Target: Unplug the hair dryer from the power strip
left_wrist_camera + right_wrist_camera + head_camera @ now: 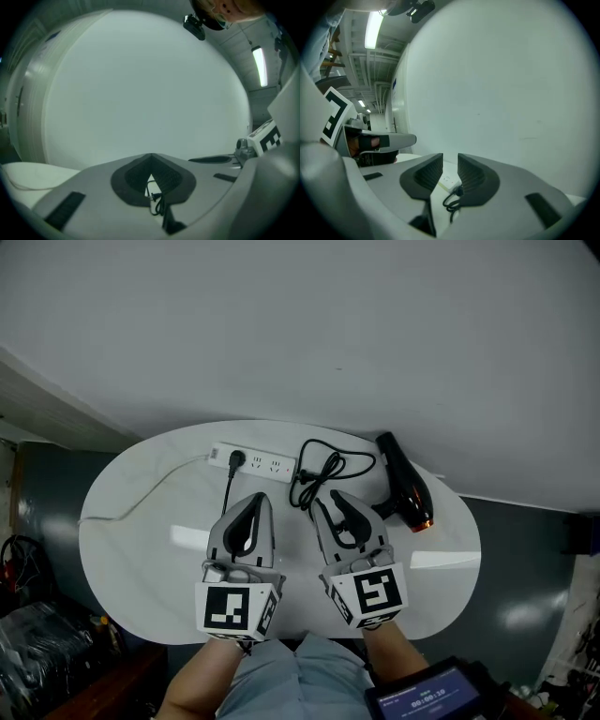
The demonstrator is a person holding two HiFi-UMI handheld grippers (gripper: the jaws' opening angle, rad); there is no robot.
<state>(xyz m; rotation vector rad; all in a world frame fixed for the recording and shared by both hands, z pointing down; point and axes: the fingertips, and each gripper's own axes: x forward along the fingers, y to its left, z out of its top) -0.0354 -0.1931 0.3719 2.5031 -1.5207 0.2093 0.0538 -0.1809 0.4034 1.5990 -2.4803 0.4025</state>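
A white power strip (255, 461) lies at the back of the white oval table (131, 531). A black plug (235, 459) sits in it, and its cord (226, 491) runs toward me. More black cord (319, 474) lies coiled beside the black hair dryer (405, 486) at the right. My left gripper (257, 500) hovers in front of the strip with its tips together and nothing held; in the left gripper view (150, 157) the plug shows below the tips. My right gripper (324, 499) hovers over the near end of the coil, open, its jaws (450, 161) parted on empty air.
The strip's white cable (141, 502) trails off the table's left edge. A plain white wall stands right behind the table. Dark clutter (37, 634) sits on the floor at the left, and a screen (427, 699) shows at the lower right.
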